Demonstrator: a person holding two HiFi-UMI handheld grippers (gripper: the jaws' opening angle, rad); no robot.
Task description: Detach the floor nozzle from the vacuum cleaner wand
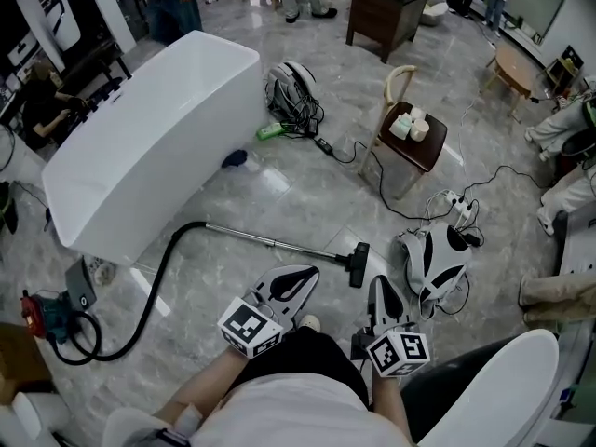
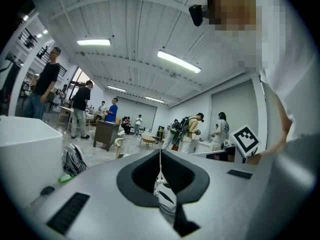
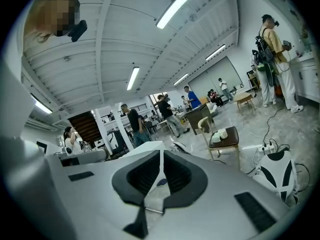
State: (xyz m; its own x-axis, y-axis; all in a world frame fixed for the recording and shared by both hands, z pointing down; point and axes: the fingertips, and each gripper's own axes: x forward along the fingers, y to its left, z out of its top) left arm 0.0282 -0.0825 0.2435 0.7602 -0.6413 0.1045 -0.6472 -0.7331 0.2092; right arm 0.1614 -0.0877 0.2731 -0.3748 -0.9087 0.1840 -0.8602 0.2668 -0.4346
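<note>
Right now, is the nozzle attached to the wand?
Yes, in the head view the black nozzle sits joined to the end of the metal wand.

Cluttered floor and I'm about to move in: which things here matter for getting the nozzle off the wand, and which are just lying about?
For the job: black floor nozzle; silver metal wand; black hose.

Lying about: large white bathtub; brown wooden chair; white-and-black pack right of the nozzle; small green item.
</note>
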